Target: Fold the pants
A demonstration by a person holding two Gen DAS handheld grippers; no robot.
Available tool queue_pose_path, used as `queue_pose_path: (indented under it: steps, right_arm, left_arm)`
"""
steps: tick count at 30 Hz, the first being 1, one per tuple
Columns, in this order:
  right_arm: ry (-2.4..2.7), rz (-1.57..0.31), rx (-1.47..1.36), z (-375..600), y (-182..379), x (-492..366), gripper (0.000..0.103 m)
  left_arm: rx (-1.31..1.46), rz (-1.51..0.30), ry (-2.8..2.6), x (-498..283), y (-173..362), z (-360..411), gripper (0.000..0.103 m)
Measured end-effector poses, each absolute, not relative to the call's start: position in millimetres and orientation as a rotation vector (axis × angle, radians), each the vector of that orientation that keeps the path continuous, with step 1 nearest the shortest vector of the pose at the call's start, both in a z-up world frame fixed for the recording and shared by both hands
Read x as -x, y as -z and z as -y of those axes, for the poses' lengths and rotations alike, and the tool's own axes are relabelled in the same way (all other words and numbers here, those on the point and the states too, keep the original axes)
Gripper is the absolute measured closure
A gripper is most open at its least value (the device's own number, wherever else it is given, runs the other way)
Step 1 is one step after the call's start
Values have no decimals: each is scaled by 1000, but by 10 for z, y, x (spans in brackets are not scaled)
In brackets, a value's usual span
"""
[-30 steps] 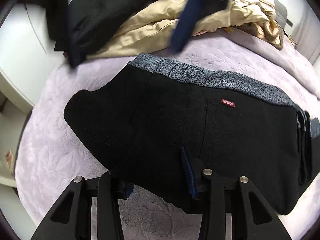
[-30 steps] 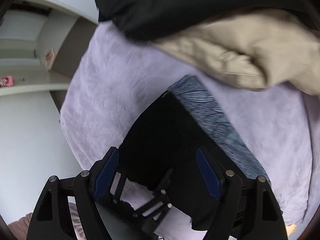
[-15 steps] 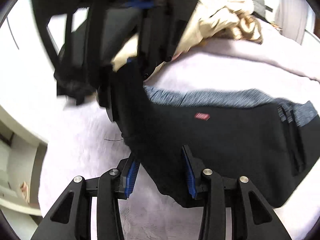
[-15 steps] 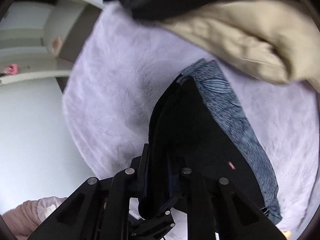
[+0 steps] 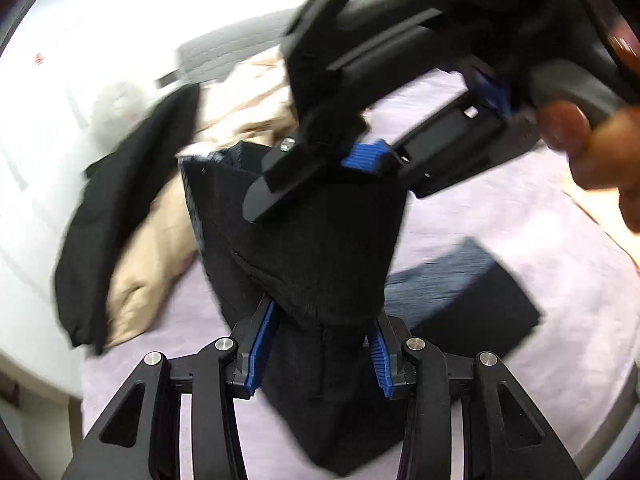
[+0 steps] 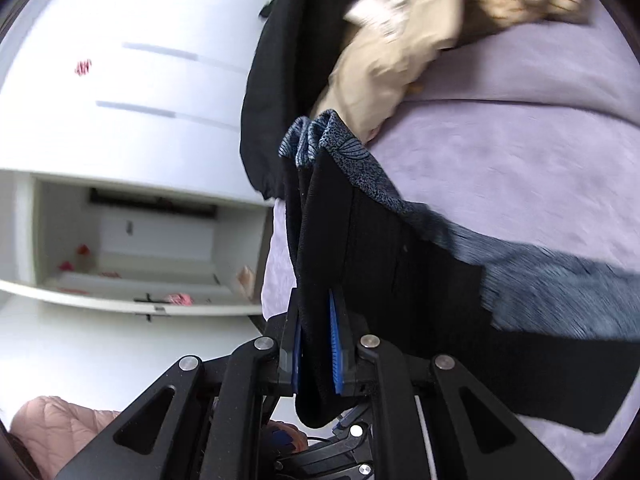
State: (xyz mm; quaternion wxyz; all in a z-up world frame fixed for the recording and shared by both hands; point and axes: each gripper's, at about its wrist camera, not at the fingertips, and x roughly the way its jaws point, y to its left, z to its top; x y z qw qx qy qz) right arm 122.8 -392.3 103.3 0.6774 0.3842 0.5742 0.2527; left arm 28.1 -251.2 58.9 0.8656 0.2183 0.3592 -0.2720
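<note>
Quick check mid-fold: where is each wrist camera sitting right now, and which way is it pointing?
Left wrist: on the left gripper, looking along its fingers at the black pants and the purple bed cover; the right gripper and the person's hand show.
Right wrist: on the right gripper, facing the pants and white shelving.
Shared: pants, bed cover, beige clothes.

Right gripper (image 6: 316, 344) clamps black pants (image 6: 384, 256) (blue-grey waistband) above lilac blanket (image 6: 520, 152).

Close wrist views (shared pants (image 5: 320, 248))
</note>
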Motion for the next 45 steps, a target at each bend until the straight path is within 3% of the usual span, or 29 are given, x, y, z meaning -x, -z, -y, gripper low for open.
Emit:
queue_pose_path:
  steps: [6,13,17,19,23,29,35,39,42,45]
  right_arm:
    - [-420,-1195,-1055,5251,-677,-309,90]
    - [-258,-1222,-1173,5956,298,320,91]
    - [-267,-1194,-1251,5862,641,443,91]
    - [-272,-1202,-1228,5804,655,420,91]
    - [-256,-1211,-1161,5705,603,423,90]
    - [-111,-1301,-896,5633,483,376,74]
    - [16,-1201,-751,5705,19,239,74]
    - [-45,-1240,-698,5405,85,-105,74]
    - [7,-1358,-587,5243,416,-58,74]
    - [28,-1324,-575,5249,484,50,74]
  left_arm:
    - [-618,-787,730,253,-171,3607,60]
    - [-782,-893,756,482,674,4185,60]
    - [-790,-904,774,504,642,4066,49]
    - [-721,-980,791,408,534,3899,36]
    - [-612,-1046,781,259,317,3522,36]
    - [-433,-1069,520,-472,52,2937,36]
    - [-310,-1107,260,-1260,239,2609,36]
    - [-252,-1192,232,-1320,510,2520,33]
    - [-284,-1167,252,-1253,598,2533,17]
    - [-270,-1191,266,-1269,537,2509,17]
